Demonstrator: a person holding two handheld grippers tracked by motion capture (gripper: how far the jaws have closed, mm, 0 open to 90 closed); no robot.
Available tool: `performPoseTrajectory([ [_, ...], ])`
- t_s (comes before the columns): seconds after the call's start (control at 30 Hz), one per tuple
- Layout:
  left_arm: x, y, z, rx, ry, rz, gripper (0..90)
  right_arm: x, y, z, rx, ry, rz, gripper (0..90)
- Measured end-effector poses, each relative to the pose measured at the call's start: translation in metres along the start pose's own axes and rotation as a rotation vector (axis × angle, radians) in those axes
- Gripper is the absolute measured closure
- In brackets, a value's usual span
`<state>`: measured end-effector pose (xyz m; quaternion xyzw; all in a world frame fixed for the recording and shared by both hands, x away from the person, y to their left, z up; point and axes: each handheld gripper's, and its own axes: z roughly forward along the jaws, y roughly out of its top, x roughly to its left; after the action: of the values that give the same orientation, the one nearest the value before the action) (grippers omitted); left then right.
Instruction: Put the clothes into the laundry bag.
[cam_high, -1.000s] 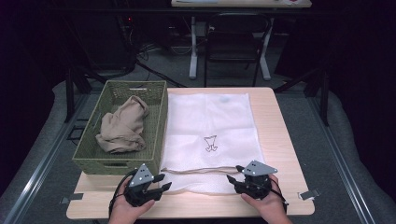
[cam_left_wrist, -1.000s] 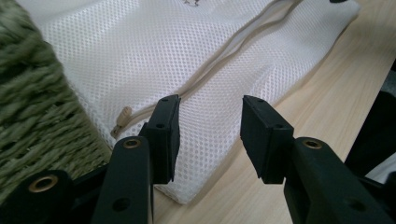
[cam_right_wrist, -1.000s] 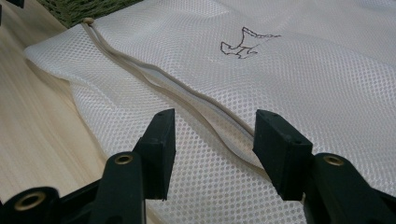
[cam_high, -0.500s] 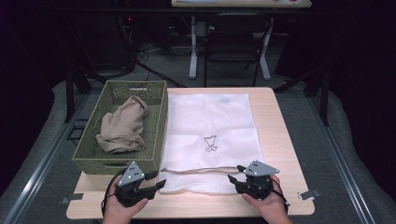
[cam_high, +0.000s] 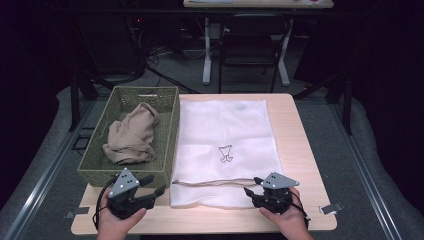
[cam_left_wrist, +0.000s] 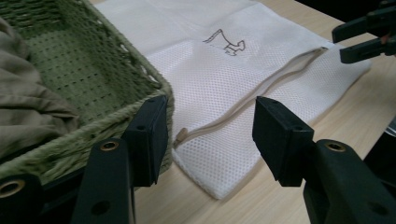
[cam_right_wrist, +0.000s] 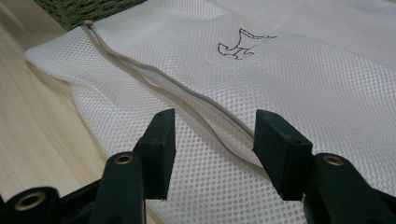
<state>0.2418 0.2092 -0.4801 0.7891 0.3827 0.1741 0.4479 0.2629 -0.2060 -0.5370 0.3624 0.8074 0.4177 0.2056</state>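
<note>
A white mesh laundry bag (cam_high: 226, 150) was laid flat on the wooden table (cam_high: 310, 150), just beside a green woven basket (cam_high: 95, 172) in which a beige garment (cam_high: 131, 136) was lying. The near edge of the bag was placed between the two grippers. A beige zipper (cam_left_wrist: 261, 91) was seen running along this near edge, and it appeared partly opened, with the two tapes a little apart.

The left gripper (cam_high: 152, 186) was held at the near corner of the basket; its jaws had just been opening, they were at a middle width, and nothing was held between them. The right gripper (cam_high: 251, 185) was held over the near right part of the bag, its jaws wide, one on each side of the zipper line, with no pressing on the cloth that could be seen.

The bag was judged to be very light, soft and limp, so it would probably fold and sag when lifted. The mesh could be caught by a jaw edge. The best places for a grip were judged to be the stiffer zipper tape or the hemmed corner.

No brand or readable writing was found; only a small dark outline drawing (cam_high: 225, 153), like an animal, was printed in the middle of the bag.
</note>
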Motion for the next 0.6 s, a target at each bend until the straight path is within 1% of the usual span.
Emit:
performPoseTrajectory([
  [0.03, 0.003, 0.001, -0.003, 0.0, 0.012, -0.009, 45.2, 0.0, 0.0, 0.0, 0.0, 0.002, 0.001, 48.5],
  [0.07, 0.003, 0.001, -0.003, 0.0, 0.012, -0.009, 45.2, 0.0, 0.0, 0.001, 0.0, 0.004, -0.002, 48.5],
  [0.1, 0.006, 0.003, -0.007, -0.003, 0.028, -0.021, 44.9, 0.0, 0.0, 0.001, 0.001, 0.003, -0.001, 48.5],
  [0.2, 0.01, 0.005, -0.01, -0.002, 0.04, -0.025, 44.8, 0.0, 0.0, 0.001, 0.0, 0.006, -0.003, 48.5],
  [0.23, 0.012, 0.007, -0.012, 0.002, 0.05, -0.034, 44.1, 0.0, 0.0, 0.001, -0.003, 0.009, -0.003, 48.5],
  [0.3, 0.015, 0.008, -0.013, 0.014, 0.059, -0.039, 43.6, 0.0, 0.0, 0.001, -0.005, 0.011, -0.006, 48.5],
  [0.43, 0.02, 0.013, -0.013, 0.017, 0.075, -0.046, 43.0, 0.0, 0.0, 0.002, -0.009, 0.013, 0.003, 48.5],
  [0.47, 0.025, 0.016, -0.012, 0.015, 0.079, -0.056, 43.0, -0.001, 0.0, 0.002, -0.009, 0.014, 0.006, 48.6],
  [0.5, 0.025, 0.016, -0.012, 0.015, 0.079, -0.056, 42.6, -0.001, 0.0, 0.002, -0.009, 0.014, 0.006, 48.6],
  [0.6, 0.034, 0.023, -0.009, 0.013, 0.084, -0.067, 42.1, -0.002, -0.001, 0.002, -0.013, 0.016, 0.009, 48.7],
])
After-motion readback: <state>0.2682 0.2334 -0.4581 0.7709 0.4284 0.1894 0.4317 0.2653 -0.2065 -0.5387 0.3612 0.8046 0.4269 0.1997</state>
